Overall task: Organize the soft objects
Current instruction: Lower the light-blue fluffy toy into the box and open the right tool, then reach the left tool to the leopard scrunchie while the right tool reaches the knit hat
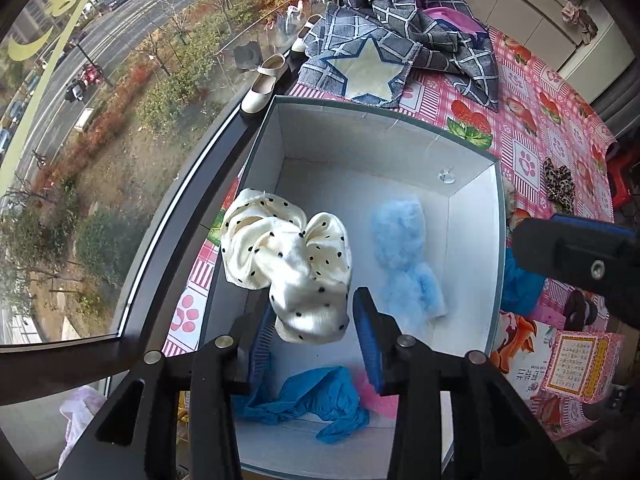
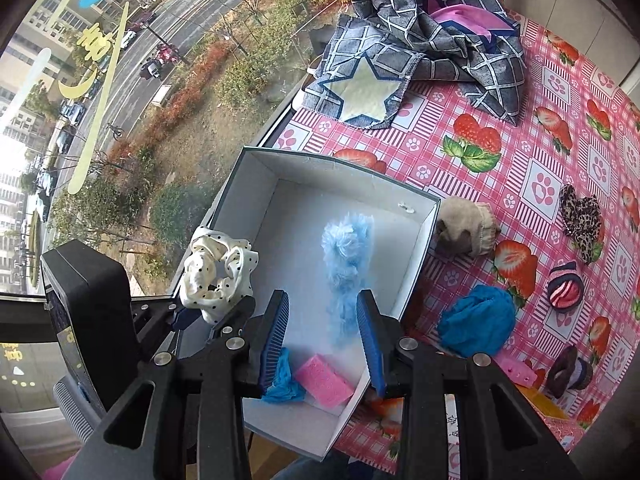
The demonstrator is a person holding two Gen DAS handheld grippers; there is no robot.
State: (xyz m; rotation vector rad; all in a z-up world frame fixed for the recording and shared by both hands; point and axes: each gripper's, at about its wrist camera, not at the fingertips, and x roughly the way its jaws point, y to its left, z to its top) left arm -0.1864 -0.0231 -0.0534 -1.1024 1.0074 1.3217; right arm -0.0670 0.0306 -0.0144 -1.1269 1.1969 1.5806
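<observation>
1. We see a cream polka-dot scrunchie (image 1: pixel 286 264) over the left part of the white box (image 1: pixel 476 240). It hangs just above the tips of our left gripper (image 1: pixel 316 332); one lobe brushes the left finger.
2. Our left jaws stand partly open. Neither pad presses the scrunchie, so nothing is gripped.
3. From the right wrist view, the same scrunchie (image 2: pixel 216 276) sits over the box's left wall (image 2: pixel 224 216), above the left gripper's body.
4. A fluffy light-blue piece (image 1: pixel 404 256) lies inside the box along its right side, running lengthwise down the floor.
5. Our right gripper (image 2: pixel 324 336) hovers above it with the jaws partly apart. The blue fluff (image 2: pixel 346 276) shows between the fingers, untouched by either pad.
6. At the near end of the box lie a crumpled blue cloth (image 1: pixel 316 400) and a pink sponge (image 2: pixel 324 384), side by side.
7. The box stands on a counter covered with a pink strawberry-print cloth (image 2: pixel 540 152), close to the window edge.
8. Outside the box, to its right, we find a beige sock (image 2: pixel 466 232), a bunched blue cloth (image 2: pixel 476 324), a leopard-print scrunchie (image 2: pixel 580 224) and a striped pink piece (image 2: pixel 564 288).
9. At the far end of the counter lies a heap of grey checked fabric with a pale star (image 2: pixel 364 92).
</observation>
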